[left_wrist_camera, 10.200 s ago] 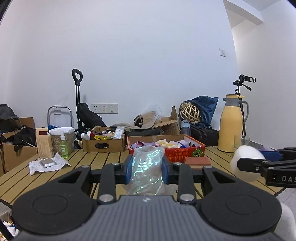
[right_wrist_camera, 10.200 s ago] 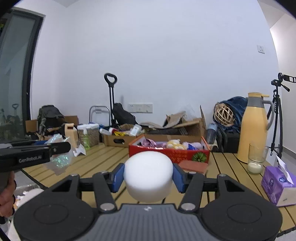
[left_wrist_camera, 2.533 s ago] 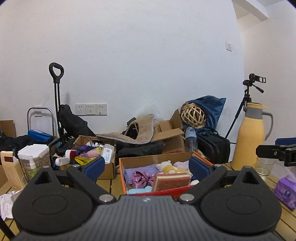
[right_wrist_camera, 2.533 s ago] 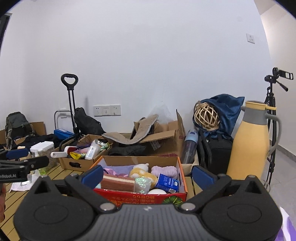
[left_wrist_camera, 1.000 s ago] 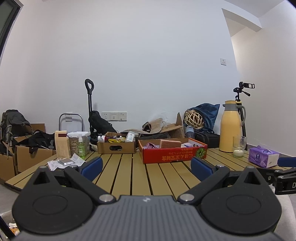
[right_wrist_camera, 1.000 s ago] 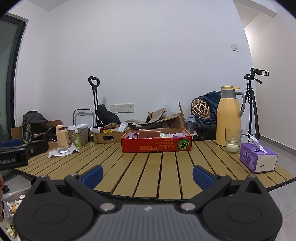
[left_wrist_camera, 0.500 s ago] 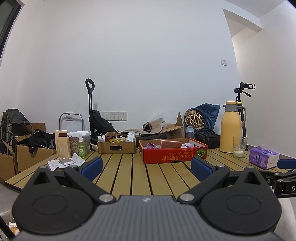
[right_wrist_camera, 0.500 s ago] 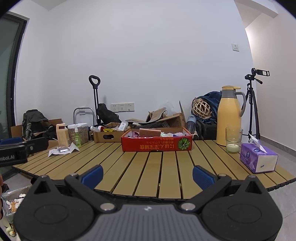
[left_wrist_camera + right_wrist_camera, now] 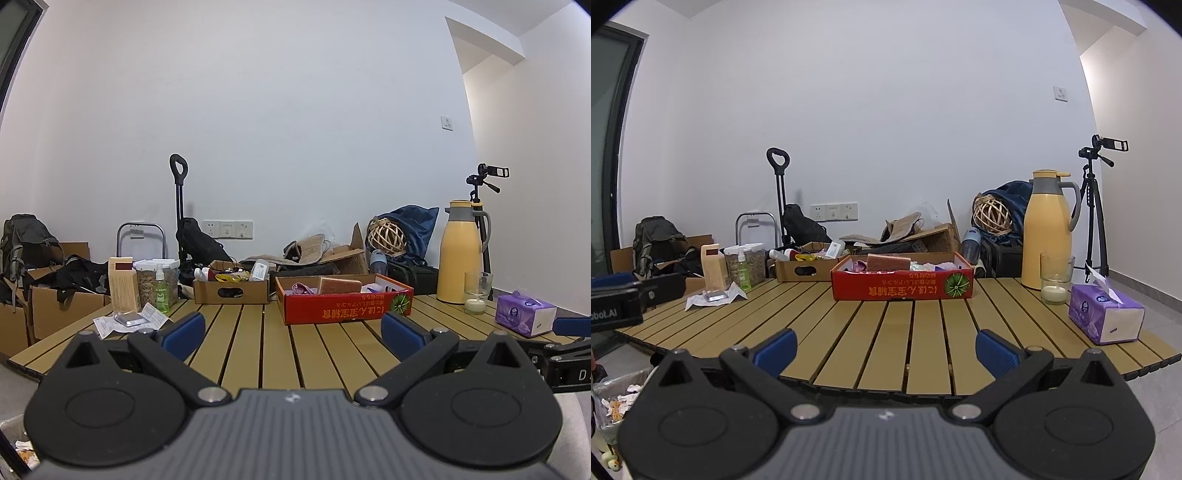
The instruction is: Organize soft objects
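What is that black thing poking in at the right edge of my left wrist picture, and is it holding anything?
Observer: That is the right gripper. Its own camera shows the jaws spread wide with nothing between them.
Operator: And the tripod behind the yellow flask, is it standing on the table?
Observer: It does not look so. In the right wrist view the tripod is clear of the flask, and its legs spread downward beyond the table's far edge, toward the grey floor.
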The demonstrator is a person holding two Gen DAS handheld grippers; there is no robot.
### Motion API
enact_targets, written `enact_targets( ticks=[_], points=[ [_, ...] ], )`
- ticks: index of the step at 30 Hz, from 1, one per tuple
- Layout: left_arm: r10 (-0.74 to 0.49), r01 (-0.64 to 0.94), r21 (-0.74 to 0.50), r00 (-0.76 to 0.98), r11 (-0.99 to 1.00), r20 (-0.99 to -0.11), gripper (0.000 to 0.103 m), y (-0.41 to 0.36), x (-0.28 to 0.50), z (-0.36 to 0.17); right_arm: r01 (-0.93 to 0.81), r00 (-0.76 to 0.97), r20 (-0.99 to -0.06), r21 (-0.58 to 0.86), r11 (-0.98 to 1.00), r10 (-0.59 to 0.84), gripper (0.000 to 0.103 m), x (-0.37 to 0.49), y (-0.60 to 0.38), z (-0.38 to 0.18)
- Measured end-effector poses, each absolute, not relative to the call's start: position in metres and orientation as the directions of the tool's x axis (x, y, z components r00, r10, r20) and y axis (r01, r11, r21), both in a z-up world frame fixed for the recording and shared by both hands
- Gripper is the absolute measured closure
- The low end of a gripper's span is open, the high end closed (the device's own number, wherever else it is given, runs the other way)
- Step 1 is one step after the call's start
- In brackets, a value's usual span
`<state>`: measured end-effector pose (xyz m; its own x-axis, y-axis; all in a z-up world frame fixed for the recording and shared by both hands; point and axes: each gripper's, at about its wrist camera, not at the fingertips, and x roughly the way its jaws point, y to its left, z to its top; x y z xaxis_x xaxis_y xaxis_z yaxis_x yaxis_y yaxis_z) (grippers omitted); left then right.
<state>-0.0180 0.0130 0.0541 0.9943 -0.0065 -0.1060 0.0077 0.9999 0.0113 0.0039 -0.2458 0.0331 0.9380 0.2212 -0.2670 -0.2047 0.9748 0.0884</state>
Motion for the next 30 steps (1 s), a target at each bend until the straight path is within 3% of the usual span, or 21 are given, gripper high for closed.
enact_targets(
  ticks=[30],
  points=[
    [-0.018, 0.019, 0.002, 0.994, 1.0, -0.105, 0.0, 0.0154, -0.0194, 0.0533, -0.204, 0.942, -0.257, 0.077, 0.976, 0.217, 0.0, 0.0027, -0.245, 0.0326]
  ],
)
